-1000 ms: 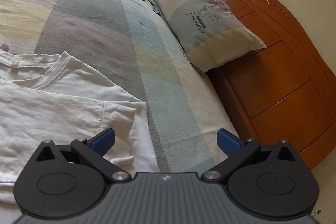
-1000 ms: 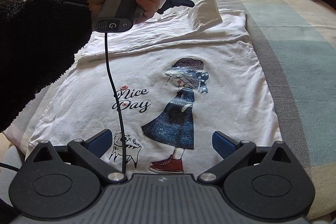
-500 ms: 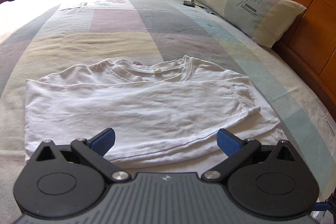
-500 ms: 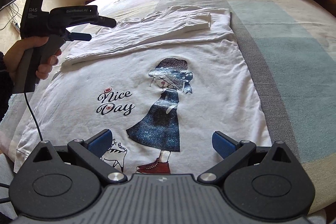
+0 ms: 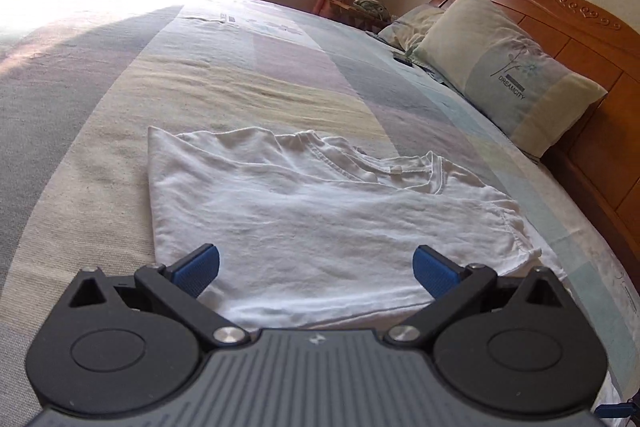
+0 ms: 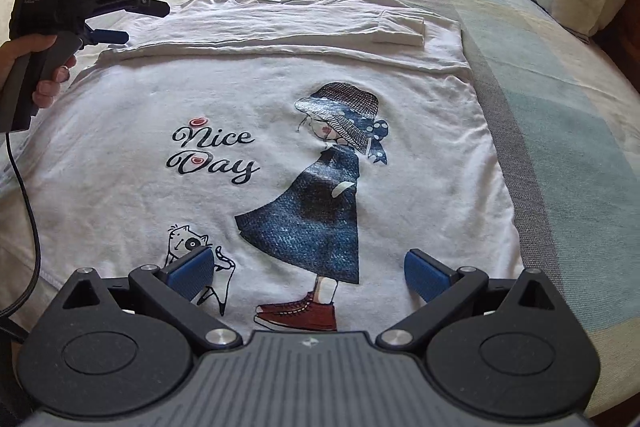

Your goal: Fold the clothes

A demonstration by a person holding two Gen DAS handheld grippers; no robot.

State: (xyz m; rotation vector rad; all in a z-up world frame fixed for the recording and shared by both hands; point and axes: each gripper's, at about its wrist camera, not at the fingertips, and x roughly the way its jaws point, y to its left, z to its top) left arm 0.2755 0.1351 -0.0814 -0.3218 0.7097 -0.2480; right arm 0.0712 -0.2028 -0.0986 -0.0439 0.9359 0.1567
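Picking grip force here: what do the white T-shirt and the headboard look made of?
White T-shirt: soft cotton-like knit, matte; it wrinkles and shows a ribbed collar. Headboard: apparently wood, reddish glossy varnish, with carved trim and panel seams.

Your bed, covered in a pastel patchwork bedspread (image 5: 248, 95), carries a white cotton T-shirt (image 6: 280, 99) spread flat ahead of both jaws, printed side up. A pale rectangular pillow (image 5: 508, 75) lies far right, against the wooden headboard (image 5: 592, 39).

"Nice Day" on T-shirt (image 6: 280, 131)
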